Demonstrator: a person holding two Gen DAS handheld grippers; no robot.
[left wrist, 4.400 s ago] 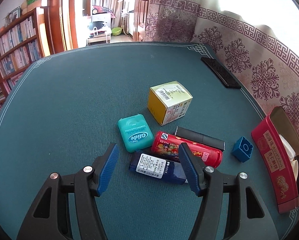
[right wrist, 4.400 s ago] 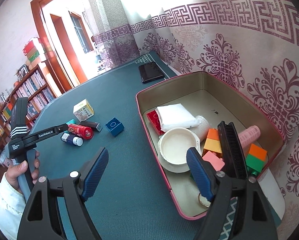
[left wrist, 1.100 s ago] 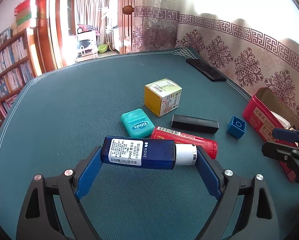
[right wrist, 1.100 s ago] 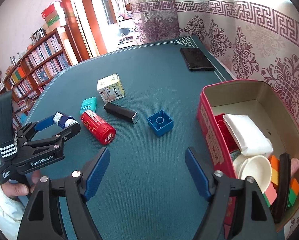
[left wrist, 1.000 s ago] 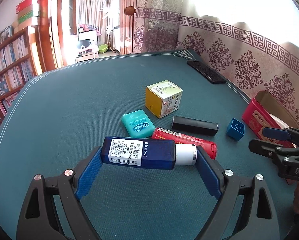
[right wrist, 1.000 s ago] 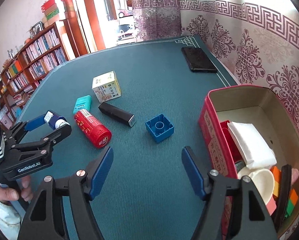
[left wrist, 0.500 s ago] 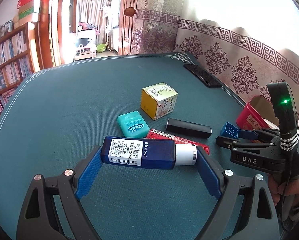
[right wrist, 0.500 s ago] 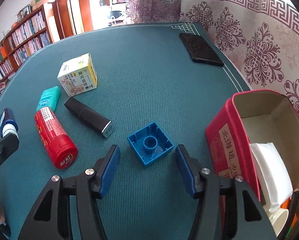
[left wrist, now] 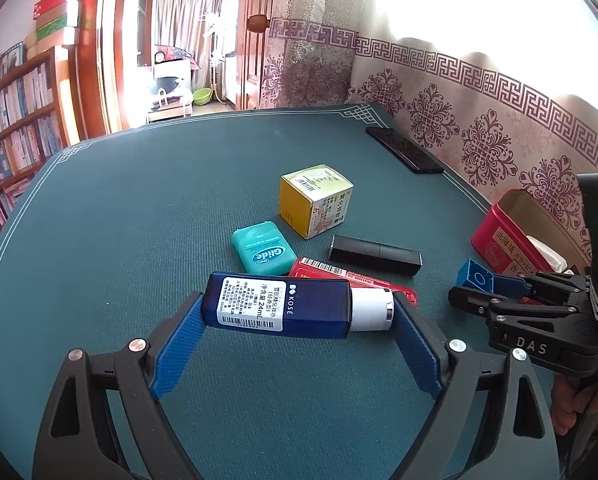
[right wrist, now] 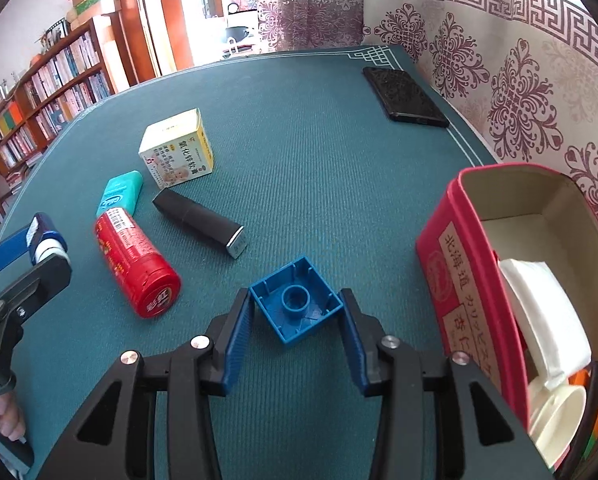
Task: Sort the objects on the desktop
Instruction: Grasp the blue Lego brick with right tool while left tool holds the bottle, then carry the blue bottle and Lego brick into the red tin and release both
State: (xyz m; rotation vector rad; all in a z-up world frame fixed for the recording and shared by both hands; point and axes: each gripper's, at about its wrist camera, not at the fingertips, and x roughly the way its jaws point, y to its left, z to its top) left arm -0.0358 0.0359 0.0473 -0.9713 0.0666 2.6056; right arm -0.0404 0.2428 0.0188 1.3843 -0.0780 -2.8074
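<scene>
The green felt-like table mat (right wrist: 319, 152) has a white border line and a fret corner ornament along its far and right edges; its far half lies bare. A black flat phone (right wrist: 405, 94) lies near the right border, well apart from the other items.

The left gripper (left wrist: 297, 320) clamps a dark blue rectangular plastic bottle with a white cap (left wrist: 295, 306) crosswise, end to end between its ribbed blue pads, above the mat. Its white label reads "KOSÉ" and "24mL" over a barcode.

The right gripper (right wrist: 295, 320) points down at a blue hollow plastic building block (right wrist: 297, 308) resting on the mat with its open underside up. The jaws are closing with the block between them; the left pad appears to touch a block corner, though contact cannot be confirmed, and the right pad stands just clear. The gripper body is marked "DAS".

Just right of the block stands an open red rectangular tin (right wrist: 455, 264) bearing printed characters. It contains a white folded cloth (right wrist: 539, 300) and a white round lid (right wrist: 559, 420).

To the left lie a red cylindrical can (right wrist: 135, 264), a black square-section tube (right wrist: 201, 218), a teal floss case marked "Glide" (left wrist: 263, 252) and a yellow-and-white cardboard box (right wrist: 177, 154), closely grouped.
</scene>
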